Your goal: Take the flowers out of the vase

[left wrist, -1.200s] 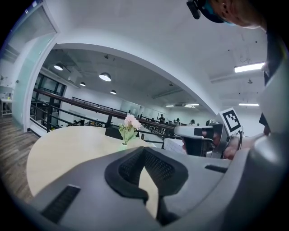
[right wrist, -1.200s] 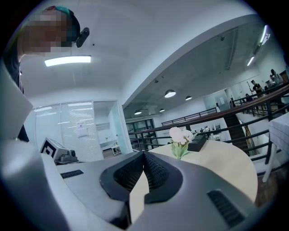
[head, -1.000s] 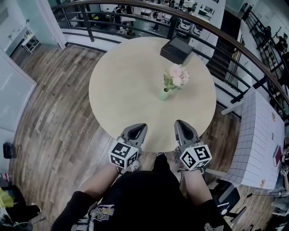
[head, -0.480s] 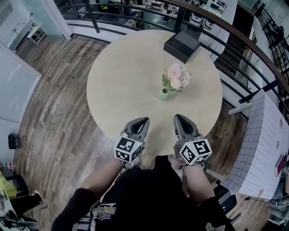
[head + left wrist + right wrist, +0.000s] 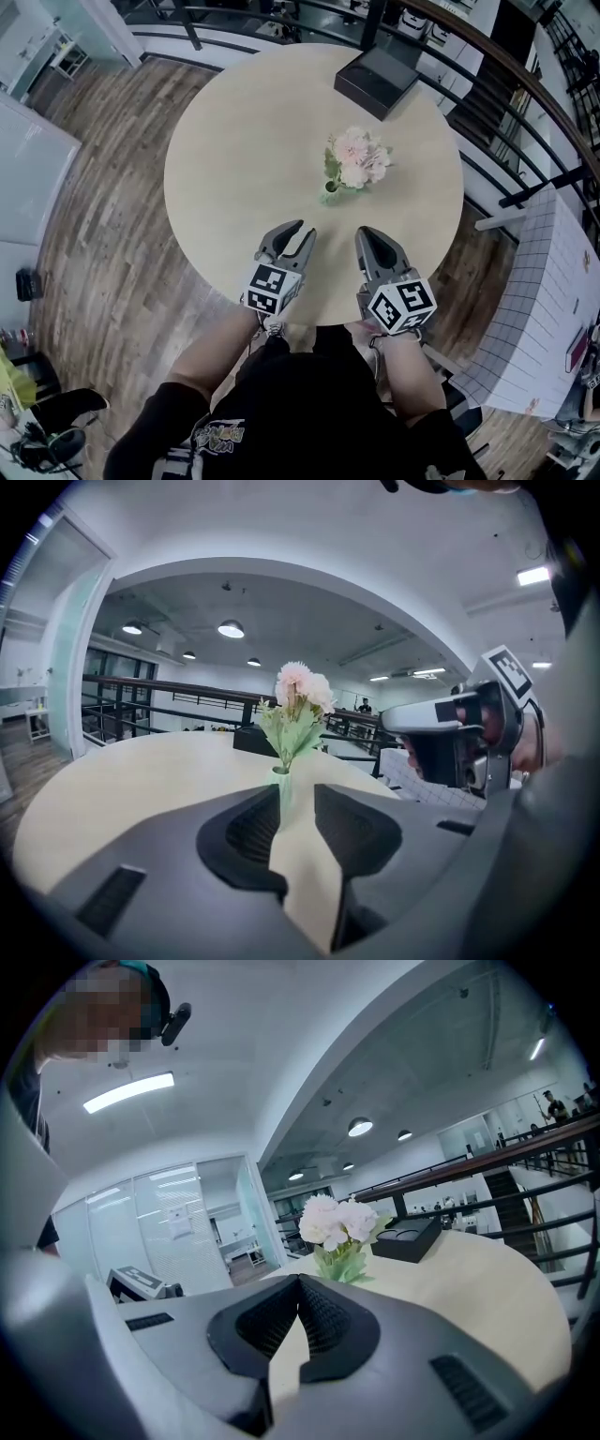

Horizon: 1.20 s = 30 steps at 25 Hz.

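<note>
My left gripper (image 5: 293, 228): fingers (image 5: 246, 829) just opening, apart, nothing between.
My right gripper (image 5: 367, 232): fingers together, empty.
Flowers (image 5: 356, 157): in vase (image 5: 329, 194), on counter (image 5: 234, 141).

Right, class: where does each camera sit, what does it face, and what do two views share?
Head view: on the head, looking down at the table; arms, left gripper, right gripper show.
Left gripper view: on that gripper, facing vase and flowers; its jaws, just opening, empty.
Right gripper view: on that gripper, facing flowers; shut jaws.
Shared by all: flowers.
</note>
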{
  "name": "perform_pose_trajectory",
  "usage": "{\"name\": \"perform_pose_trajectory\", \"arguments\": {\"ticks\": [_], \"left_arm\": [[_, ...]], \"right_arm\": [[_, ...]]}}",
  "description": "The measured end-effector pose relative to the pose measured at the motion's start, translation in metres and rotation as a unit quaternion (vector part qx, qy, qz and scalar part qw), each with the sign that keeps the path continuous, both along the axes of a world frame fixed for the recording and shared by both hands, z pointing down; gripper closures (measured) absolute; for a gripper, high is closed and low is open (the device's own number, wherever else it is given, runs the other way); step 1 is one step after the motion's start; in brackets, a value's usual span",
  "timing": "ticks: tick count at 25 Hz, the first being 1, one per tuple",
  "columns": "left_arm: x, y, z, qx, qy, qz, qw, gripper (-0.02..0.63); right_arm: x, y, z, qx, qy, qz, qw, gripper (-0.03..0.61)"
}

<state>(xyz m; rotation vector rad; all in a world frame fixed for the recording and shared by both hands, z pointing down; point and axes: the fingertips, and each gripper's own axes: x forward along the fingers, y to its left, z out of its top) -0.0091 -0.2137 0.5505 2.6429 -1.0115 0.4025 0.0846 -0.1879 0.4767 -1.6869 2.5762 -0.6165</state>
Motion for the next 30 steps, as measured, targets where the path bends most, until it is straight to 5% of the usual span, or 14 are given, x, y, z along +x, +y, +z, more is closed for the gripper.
{"name": "perform_pose_trajectory", "arguments": {"ticks": [9, 26, 30], "left_arm": [[0.042, -0.054, 0.042, 0.025, -0.050, 0.011, 0.9984, 0.394], [0.076, -0.100, 0.073, 0.036, -0.058, 0.043, 0.9967, 0.377], [0.074, -0.101, 0.076, 0.035, -0.053, 0.042, 0.9971, 0.379]], "right_arm": [[0.013, -0.023, 0.033, -0.025, -0.001, -0.018, 1.000, 0.557], [0.020, -0.061, 0.071, -0.048, -0.010, -0.035, 0.998, 0.552], [0.012, -0.071, 0.077, -0.056, -0.027, -0.047, 0.997, 0.469]]}}
